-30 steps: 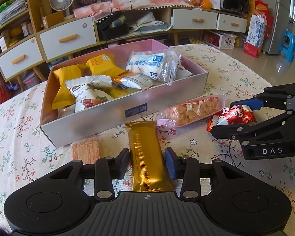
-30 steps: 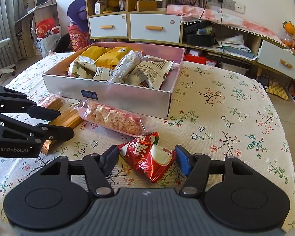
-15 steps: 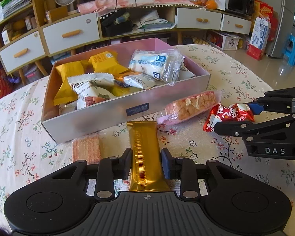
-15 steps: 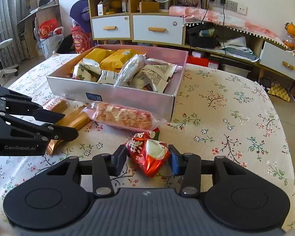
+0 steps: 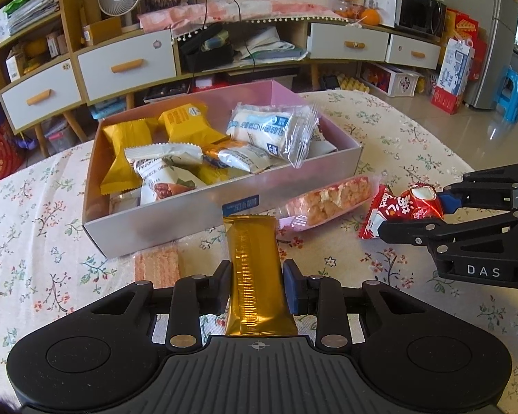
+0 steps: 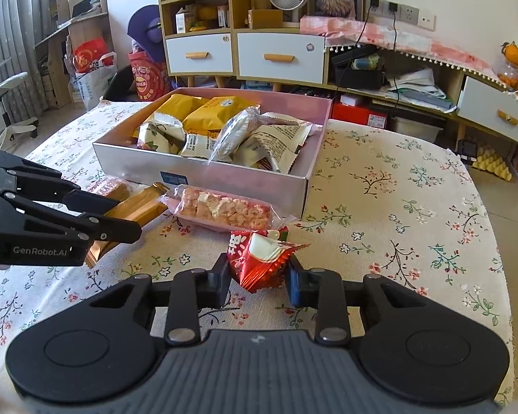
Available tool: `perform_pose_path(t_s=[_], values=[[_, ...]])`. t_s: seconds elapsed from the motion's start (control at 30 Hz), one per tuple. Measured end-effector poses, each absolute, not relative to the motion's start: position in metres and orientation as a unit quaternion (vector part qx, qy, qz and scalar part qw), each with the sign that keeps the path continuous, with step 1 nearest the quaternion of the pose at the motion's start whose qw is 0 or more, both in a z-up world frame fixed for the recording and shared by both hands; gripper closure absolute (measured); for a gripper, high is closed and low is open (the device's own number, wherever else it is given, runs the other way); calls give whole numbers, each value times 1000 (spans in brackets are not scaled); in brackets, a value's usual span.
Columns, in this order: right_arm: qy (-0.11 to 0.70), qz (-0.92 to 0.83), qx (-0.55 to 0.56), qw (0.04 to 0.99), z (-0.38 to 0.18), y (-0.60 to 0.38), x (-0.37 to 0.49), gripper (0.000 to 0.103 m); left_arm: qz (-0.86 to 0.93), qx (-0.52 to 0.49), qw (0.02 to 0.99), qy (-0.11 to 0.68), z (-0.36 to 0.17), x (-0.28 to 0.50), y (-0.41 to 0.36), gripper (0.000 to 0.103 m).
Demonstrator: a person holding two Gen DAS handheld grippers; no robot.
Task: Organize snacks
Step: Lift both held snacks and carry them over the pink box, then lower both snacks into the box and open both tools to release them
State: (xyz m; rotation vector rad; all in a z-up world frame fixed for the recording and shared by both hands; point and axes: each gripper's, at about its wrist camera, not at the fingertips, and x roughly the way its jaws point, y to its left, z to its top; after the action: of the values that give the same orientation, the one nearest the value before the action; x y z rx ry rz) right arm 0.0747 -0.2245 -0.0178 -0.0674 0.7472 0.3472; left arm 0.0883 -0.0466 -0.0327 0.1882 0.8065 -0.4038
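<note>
- Tablecloth [image 5: 34, 227] with a flower print is covering the table under everything.
- Pink box [image 5: 190, 220] is sitting mid-table, holding wrapped snacks.
- Left gripper [image 5: 257, 286] is clamping the gold bar [image 5: 255, 276], which is lying just before the box.
- Right gripper [image 6: 259, 281], jaws having just been closing, is squeezing the red packet [image 6: 259, 262] beside the clear-wrapped crisp bar [image 6: 224, 208].
</note>
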Motion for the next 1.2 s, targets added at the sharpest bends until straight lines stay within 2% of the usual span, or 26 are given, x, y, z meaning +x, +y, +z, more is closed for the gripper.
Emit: perform_pose_path(t_s=[0.7, 0.93, 1.2], values=[[312, 174, -2, 934, 22, -230, 70, 74, -175, 47, 916, 357, 6, 90, -28, 74], [289, 155, 36, 944, 36, -233, 98, 73, -175, 18, 918, 355, 15, 121, -29, 74], [300, 140, 34, 943, 24, -227, 144, 73, -192, -2, 911, 365, 16, 178, -41, 74]])
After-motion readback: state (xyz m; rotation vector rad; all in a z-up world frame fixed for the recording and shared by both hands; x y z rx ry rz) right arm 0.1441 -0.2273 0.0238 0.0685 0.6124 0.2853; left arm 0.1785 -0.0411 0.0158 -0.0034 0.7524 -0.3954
